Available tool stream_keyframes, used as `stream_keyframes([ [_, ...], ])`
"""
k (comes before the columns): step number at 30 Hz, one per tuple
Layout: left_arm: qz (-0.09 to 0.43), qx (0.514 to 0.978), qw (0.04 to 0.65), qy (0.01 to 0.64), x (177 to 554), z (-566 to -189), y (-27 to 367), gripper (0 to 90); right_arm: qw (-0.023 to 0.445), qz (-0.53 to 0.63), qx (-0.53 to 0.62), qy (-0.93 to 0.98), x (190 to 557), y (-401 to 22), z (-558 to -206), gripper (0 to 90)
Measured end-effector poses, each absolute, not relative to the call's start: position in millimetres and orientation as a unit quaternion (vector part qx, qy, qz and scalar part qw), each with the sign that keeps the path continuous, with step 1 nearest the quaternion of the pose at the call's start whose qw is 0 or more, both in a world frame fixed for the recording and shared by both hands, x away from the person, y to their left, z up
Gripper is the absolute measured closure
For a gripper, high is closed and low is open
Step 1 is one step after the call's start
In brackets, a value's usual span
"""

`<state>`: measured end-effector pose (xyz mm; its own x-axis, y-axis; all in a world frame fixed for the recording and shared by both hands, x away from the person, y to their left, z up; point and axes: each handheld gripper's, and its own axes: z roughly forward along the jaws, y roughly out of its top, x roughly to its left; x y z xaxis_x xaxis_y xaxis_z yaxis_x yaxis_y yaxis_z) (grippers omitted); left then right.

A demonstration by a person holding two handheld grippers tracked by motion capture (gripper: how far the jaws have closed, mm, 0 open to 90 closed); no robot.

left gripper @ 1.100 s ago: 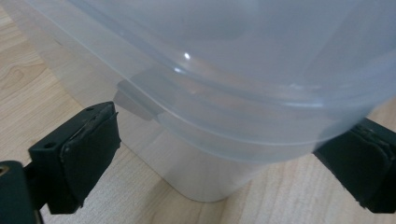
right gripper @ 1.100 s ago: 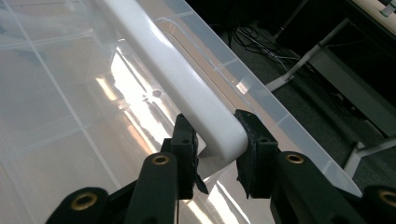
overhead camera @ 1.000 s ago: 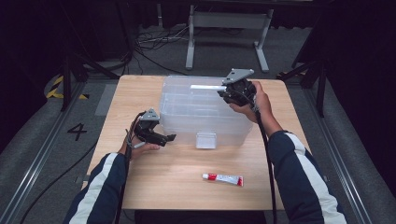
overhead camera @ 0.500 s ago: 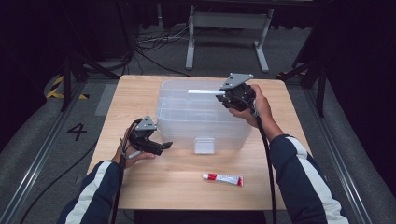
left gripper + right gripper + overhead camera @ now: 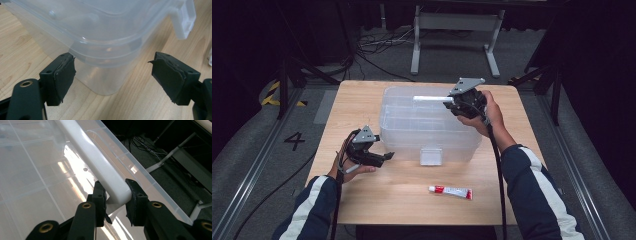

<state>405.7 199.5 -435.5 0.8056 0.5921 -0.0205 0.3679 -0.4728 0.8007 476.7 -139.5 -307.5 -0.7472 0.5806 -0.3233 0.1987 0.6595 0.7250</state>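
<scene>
High view: right gripper (image 5: 446, 102) clamped on the box's white handle (image 5: 428, 99), left gripper (image 5: 388, 156) backed off.

Since a second ago the left gripper has drawn away from the clear lidded box (image 5: 428, 122) toward seven o'clock; its jaws, just closing a little, stand apart with nothing between them, facing the box's near-left corner. The box sits mid-table with its front latch (image 5: 431, 156) down, a toothpaste tube (image 5: 450, 191) at five o'clock. I'd judge the handle end is the one being worked now.

container (image 5: 427, 127): clear plastic, lidded, upright, mid-surface
handle (image 5: 96, 161): white bar along the lid's far edge
</scene>
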Motion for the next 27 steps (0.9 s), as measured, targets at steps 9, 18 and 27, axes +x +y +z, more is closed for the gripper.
stream_keyframes([
  [9, 0.143, 0.844, 0.433, 0.281, 386.9, -424.5, 212.4, 29.1, 0.272, 0.347, 0.226, 0.869, 478.3, -140.7, -306.1, 71.4],
  [18, 0.17, 0.836, 0.432, 0.294, 380.2, -414.1, 222.1, 35.4, 0.263, 0.35, 0.234, 0.868, 482.0, -141.5, -302.7, 71.3],
  [27, 0.182, 0.822, 0.455, 0.292, 376.6, -403.0, 226.3, 35.3, 0.257, 0.35, 0.246, 0.867, 488.9, -141.0, -296.4, 71.1],
])
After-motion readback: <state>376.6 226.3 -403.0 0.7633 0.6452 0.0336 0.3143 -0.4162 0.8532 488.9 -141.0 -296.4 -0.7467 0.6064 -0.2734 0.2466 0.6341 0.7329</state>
